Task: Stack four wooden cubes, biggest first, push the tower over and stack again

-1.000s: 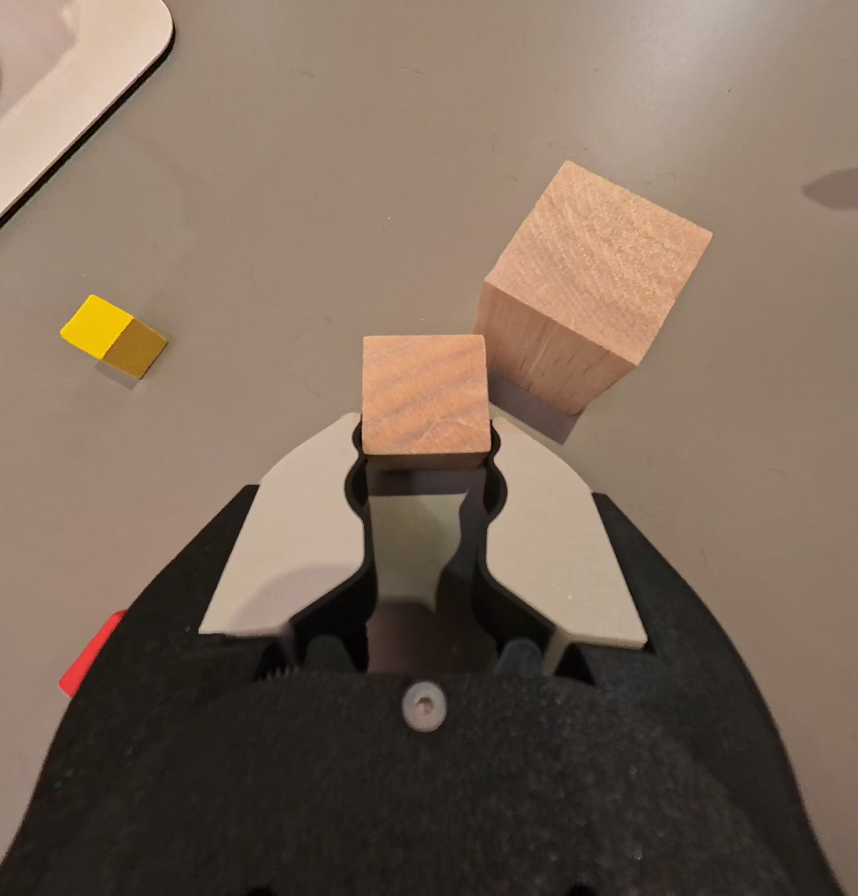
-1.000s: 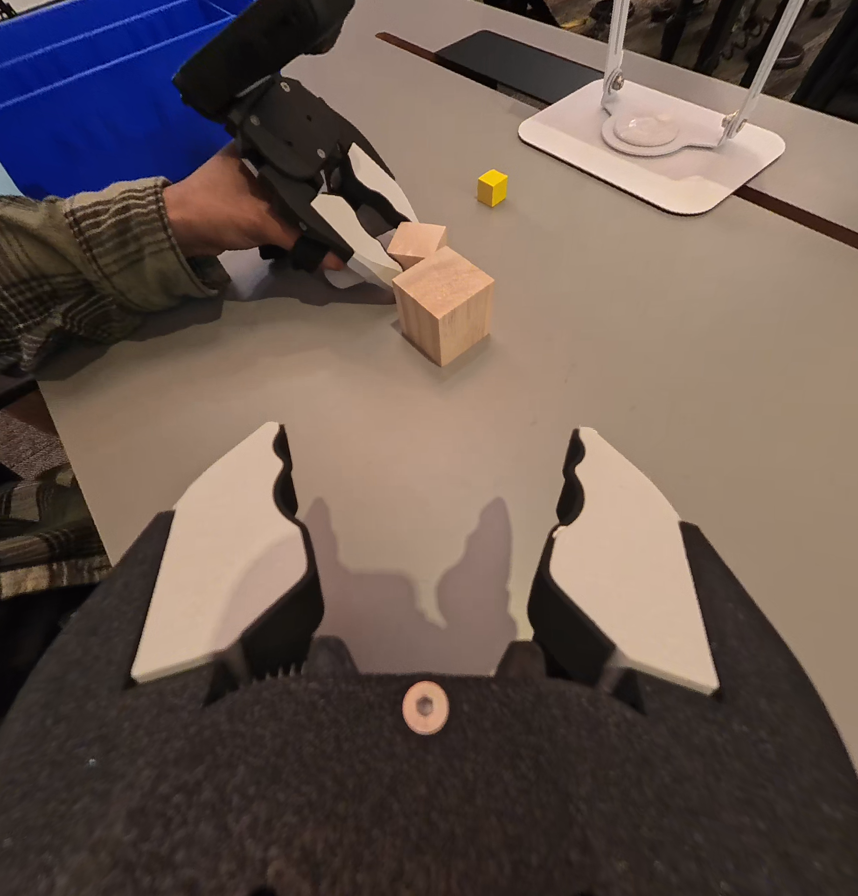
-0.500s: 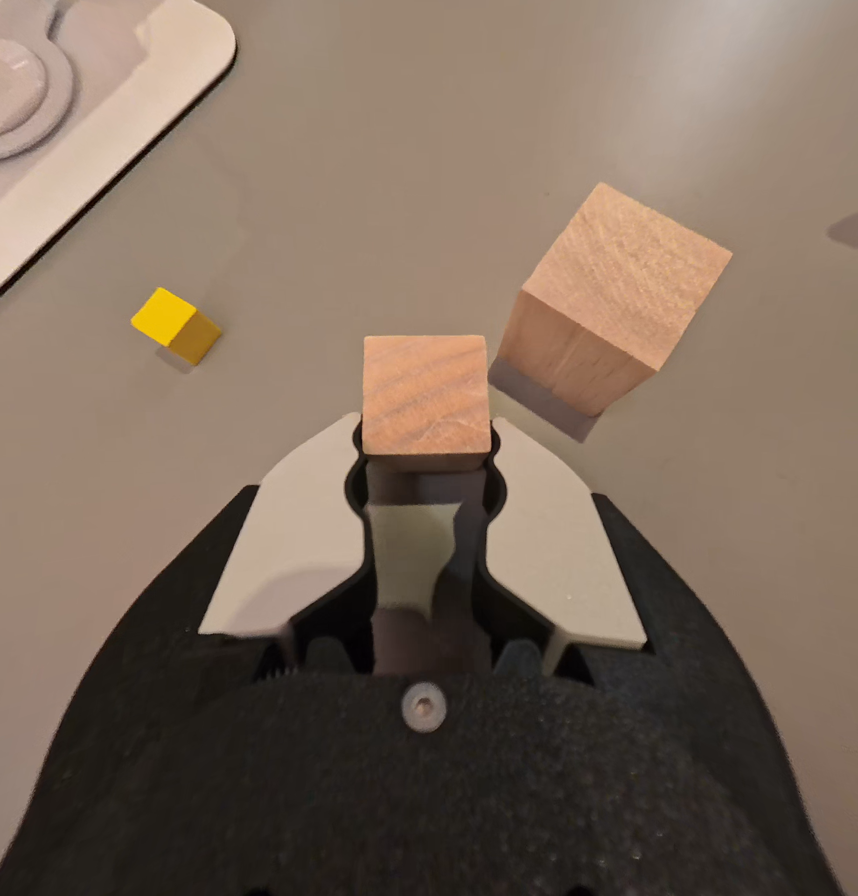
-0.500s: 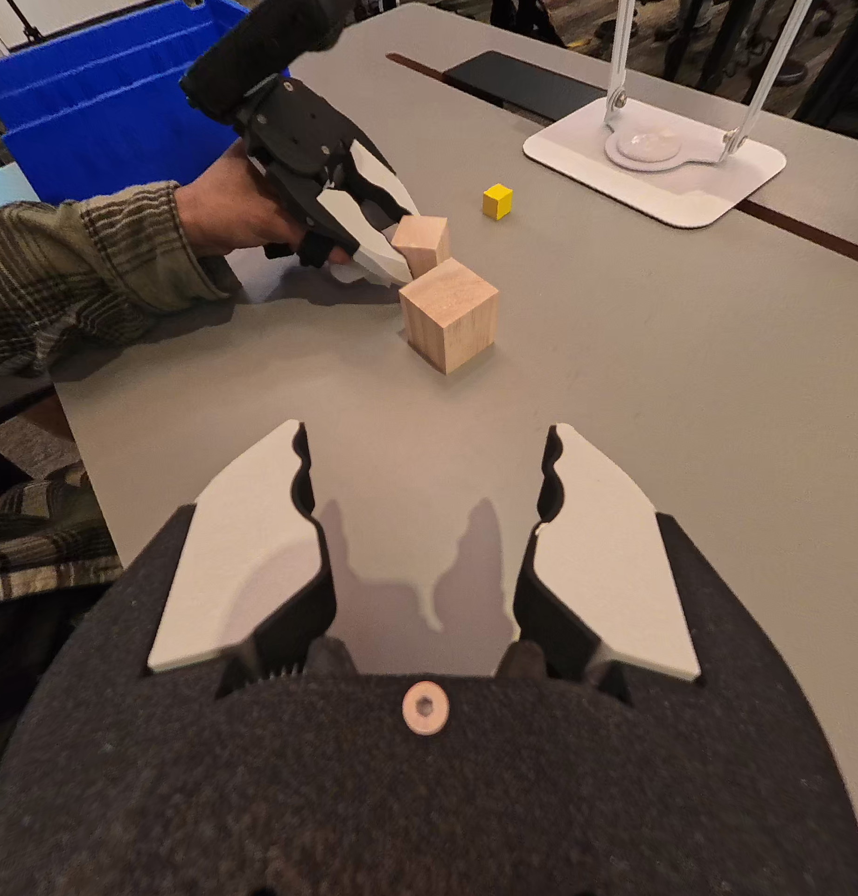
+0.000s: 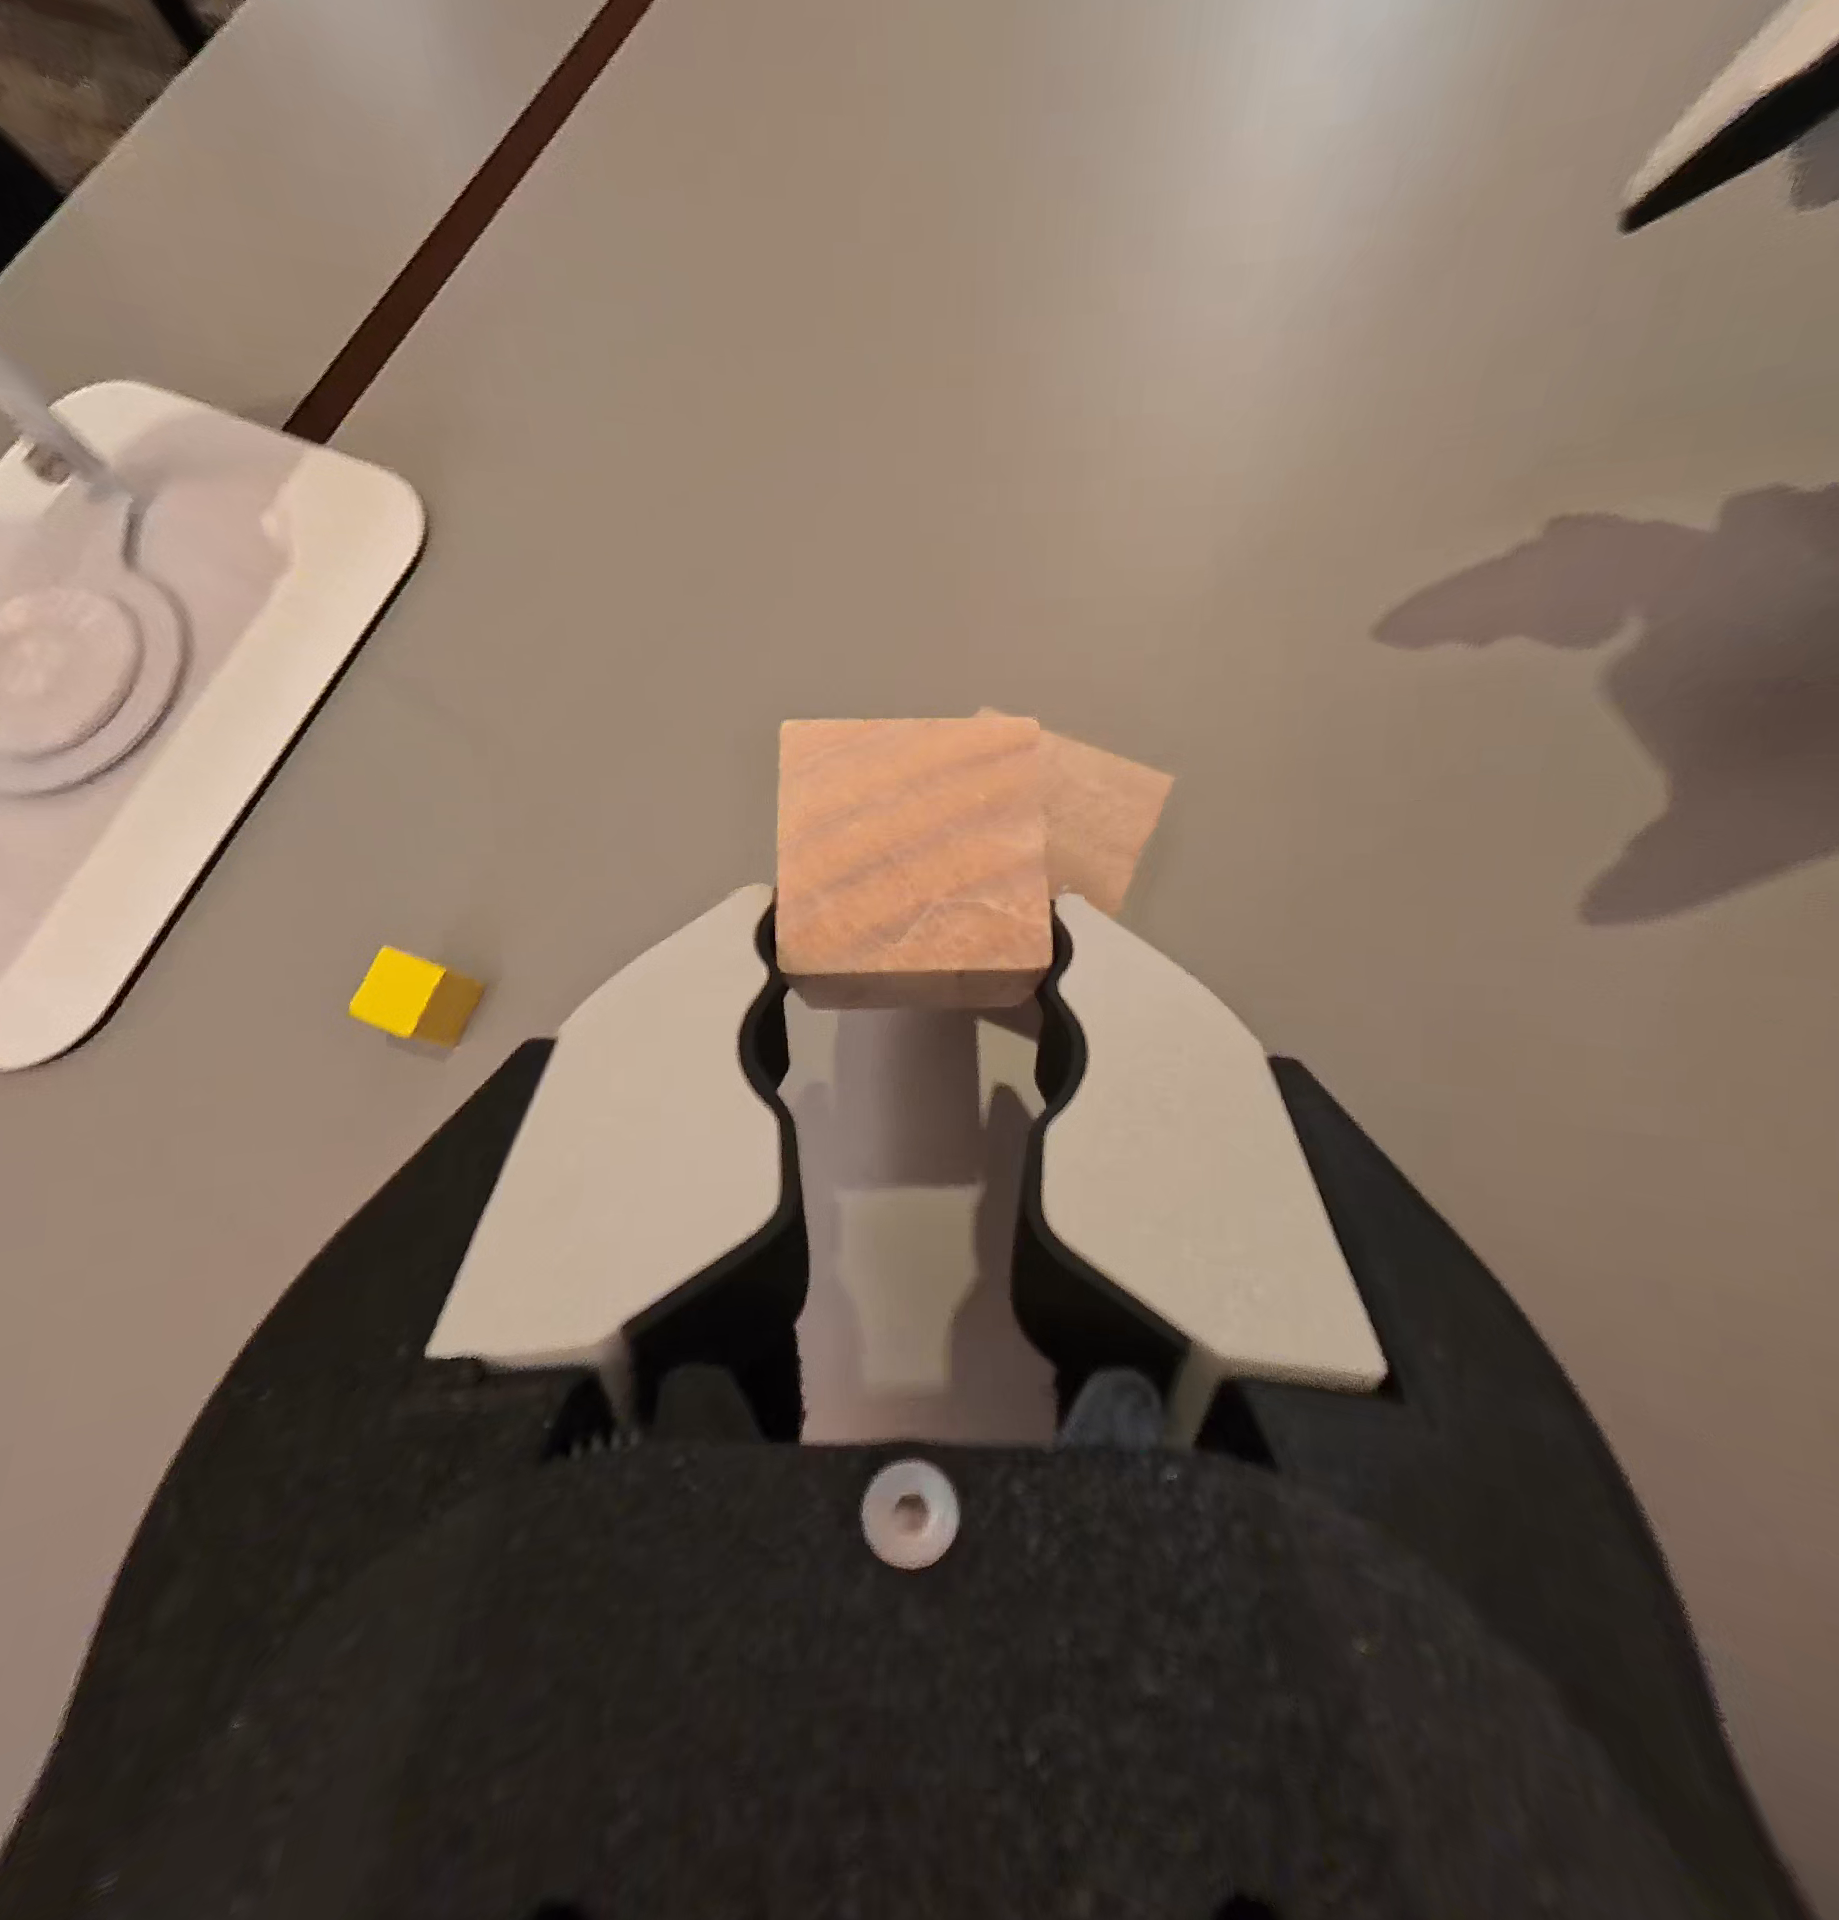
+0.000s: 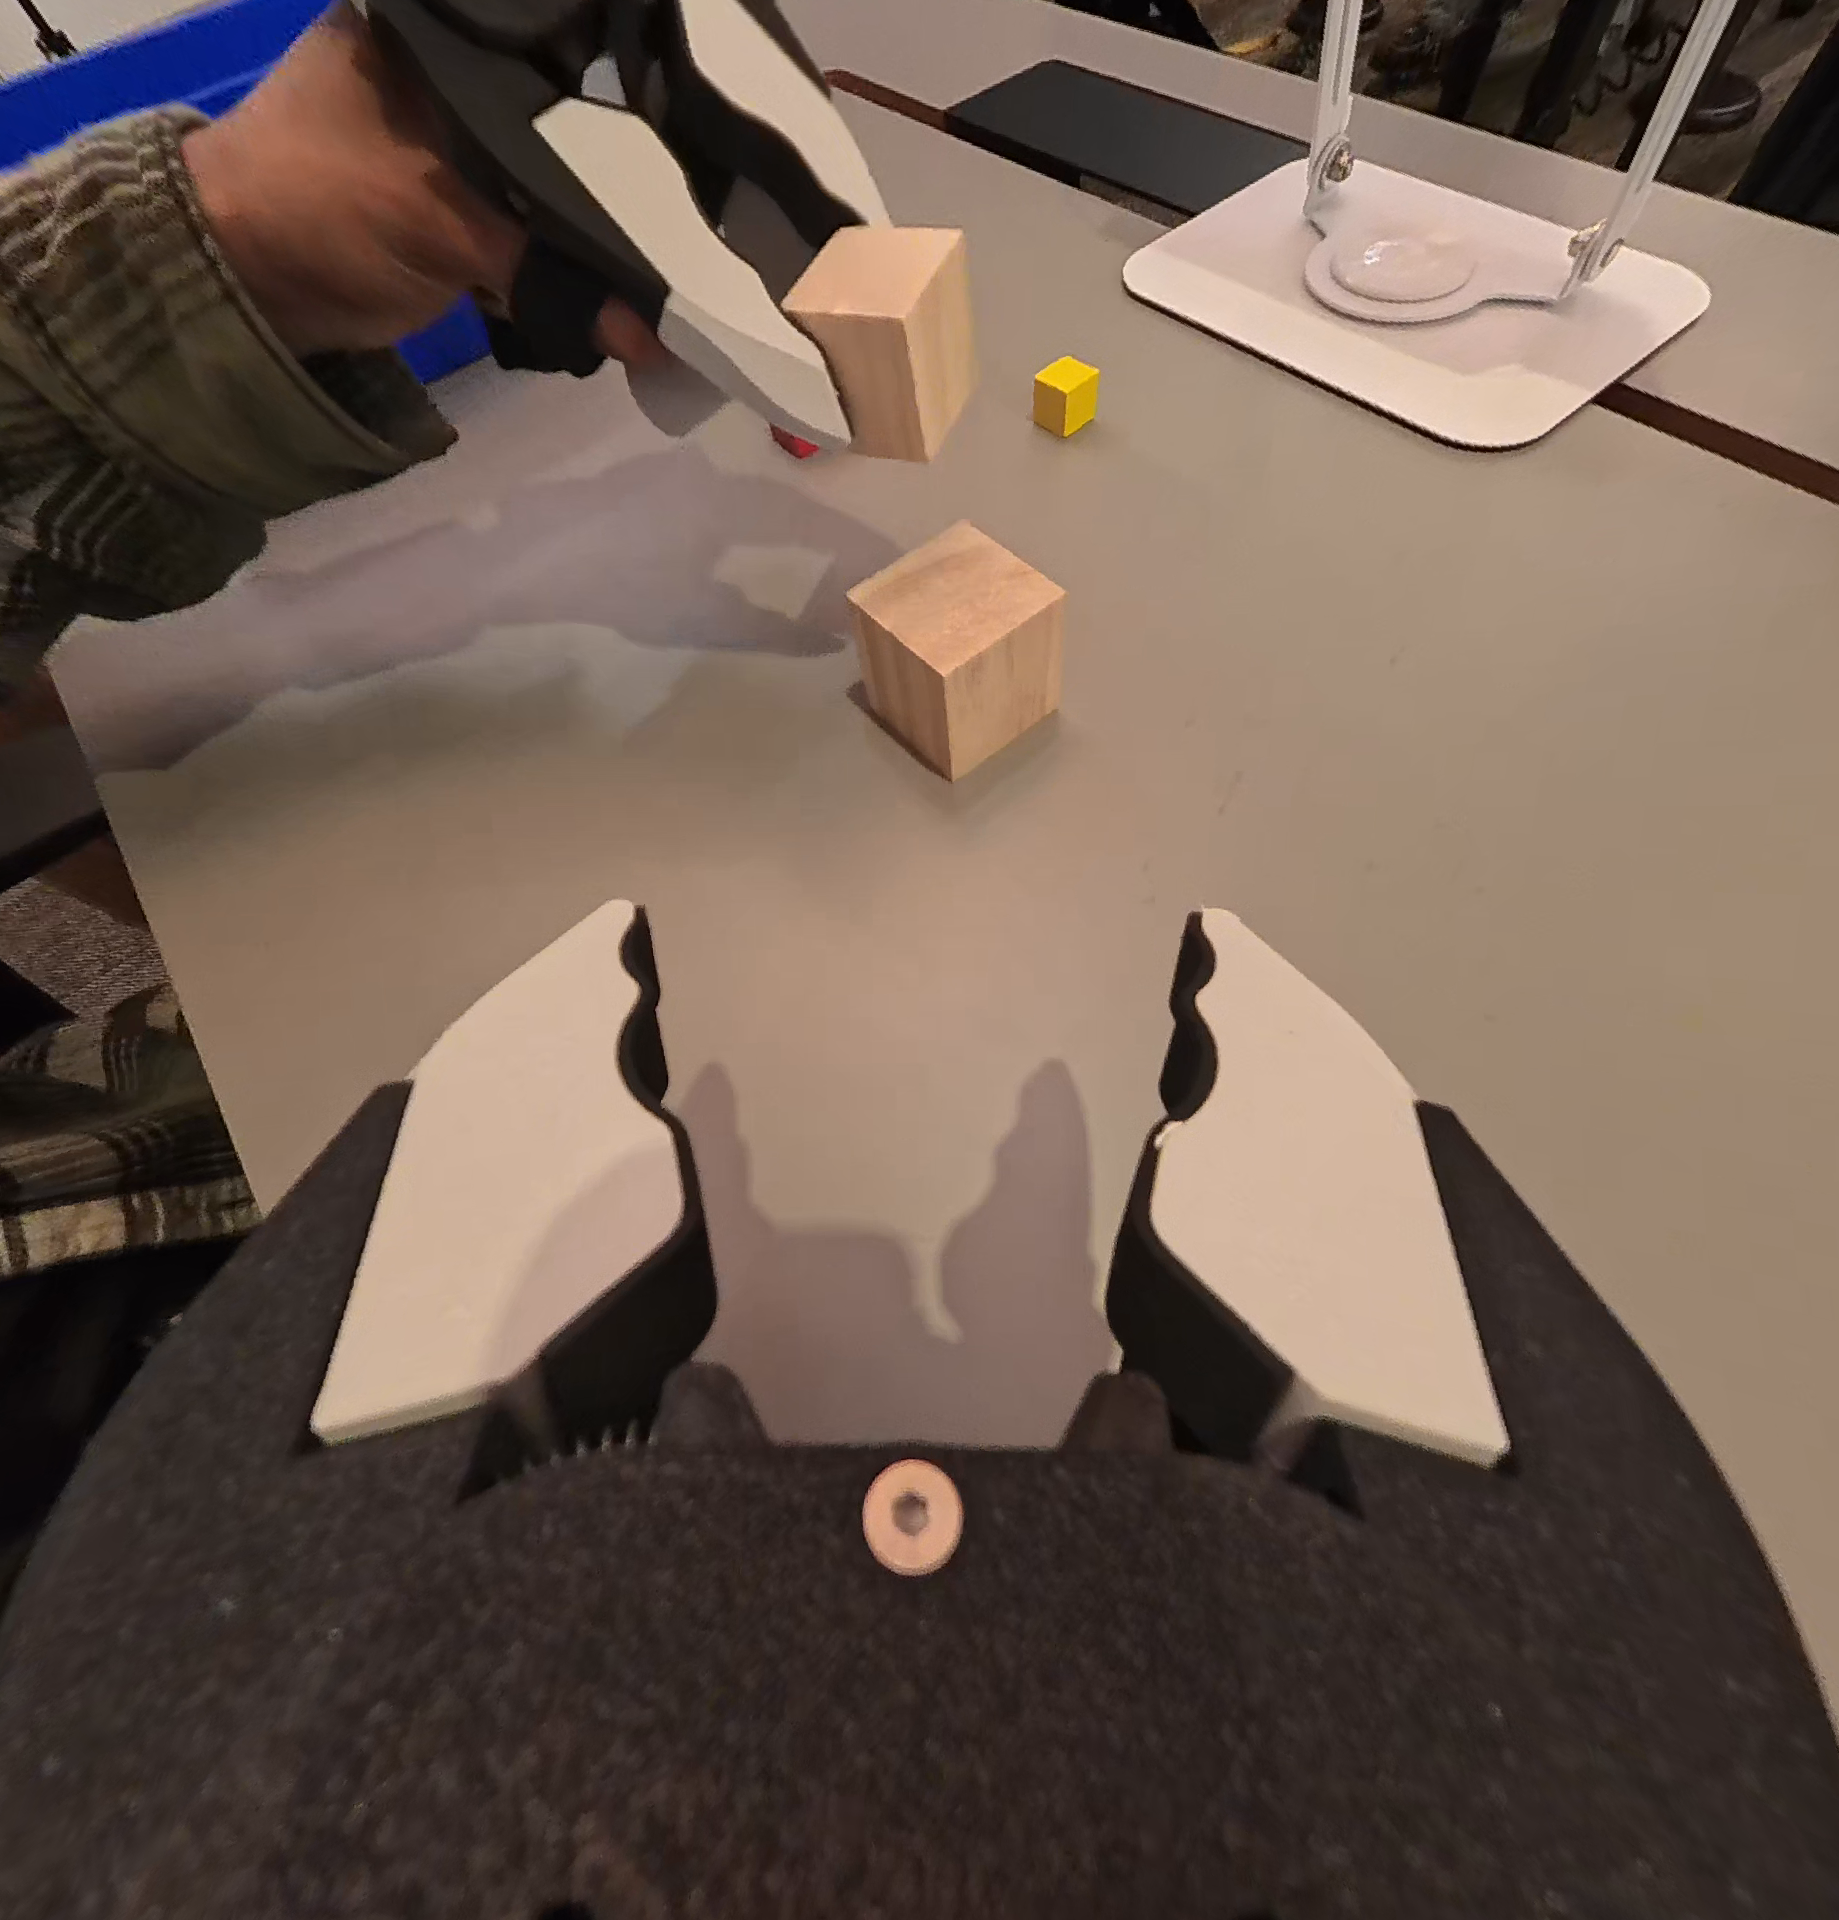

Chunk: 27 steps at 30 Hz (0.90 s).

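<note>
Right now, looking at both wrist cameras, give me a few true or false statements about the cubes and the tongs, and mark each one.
1. The left tongs grip a wooden cube in the air. True.
2. The right tongs hold the yellow cube. False: they are open and empty; the yellow cube sits on the table.
3. The big wooden cube rests on the table. True.
4. The held cube already sits on the big cube. False: it is clearly above it, apart.

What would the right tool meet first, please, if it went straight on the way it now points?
Most likely the large wooden cube standing on the table. It sits almost dead ahead of the open, empty right tool, with only bare tabletop between them. Depth is uncertain, so the tool might touch the tabletop first.
</note>
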### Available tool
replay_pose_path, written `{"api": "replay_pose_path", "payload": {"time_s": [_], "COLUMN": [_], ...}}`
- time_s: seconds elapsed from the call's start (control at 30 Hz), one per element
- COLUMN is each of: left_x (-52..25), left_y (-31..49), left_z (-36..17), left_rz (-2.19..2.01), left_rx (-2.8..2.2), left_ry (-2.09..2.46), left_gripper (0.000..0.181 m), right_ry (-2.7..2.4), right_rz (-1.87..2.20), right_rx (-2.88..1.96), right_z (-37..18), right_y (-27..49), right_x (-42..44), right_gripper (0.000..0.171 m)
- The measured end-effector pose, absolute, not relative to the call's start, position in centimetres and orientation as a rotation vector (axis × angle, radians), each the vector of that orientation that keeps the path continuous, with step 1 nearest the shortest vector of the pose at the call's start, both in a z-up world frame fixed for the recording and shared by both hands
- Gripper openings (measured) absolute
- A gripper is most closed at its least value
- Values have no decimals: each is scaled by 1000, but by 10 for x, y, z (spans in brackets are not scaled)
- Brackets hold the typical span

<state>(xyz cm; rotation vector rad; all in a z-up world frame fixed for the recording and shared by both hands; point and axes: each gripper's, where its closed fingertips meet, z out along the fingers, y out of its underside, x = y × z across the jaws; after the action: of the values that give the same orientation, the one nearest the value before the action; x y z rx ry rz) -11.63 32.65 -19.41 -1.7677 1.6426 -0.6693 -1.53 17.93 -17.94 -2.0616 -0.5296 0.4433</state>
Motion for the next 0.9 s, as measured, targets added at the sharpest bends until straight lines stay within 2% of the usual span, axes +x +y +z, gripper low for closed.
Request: {"api": "replay_pose_path", "payload": {"time_s": [0.03, 0.43, 0.9], "left_x": [-113, -91, -87], "left_y": [321, 290, 300], "left_z": [-192, -199, -219], "left_rz": [-687, -838, -909], "left_rx": [-1756, -1642, -1559], "left_ry": [1667, 1919, 2010], "left_gripper": [45, 45, 45], "right_ry": [-530, -544, -543], "right_rz": [444, 443, 443], "right_rx": [-2057, -2049, -2044], "right_z": [-179, -177, -176], "right_y": [179, 177, 178], "right_x": [-15, -16, -14], "right_gripper": [94, 95, 95]}}
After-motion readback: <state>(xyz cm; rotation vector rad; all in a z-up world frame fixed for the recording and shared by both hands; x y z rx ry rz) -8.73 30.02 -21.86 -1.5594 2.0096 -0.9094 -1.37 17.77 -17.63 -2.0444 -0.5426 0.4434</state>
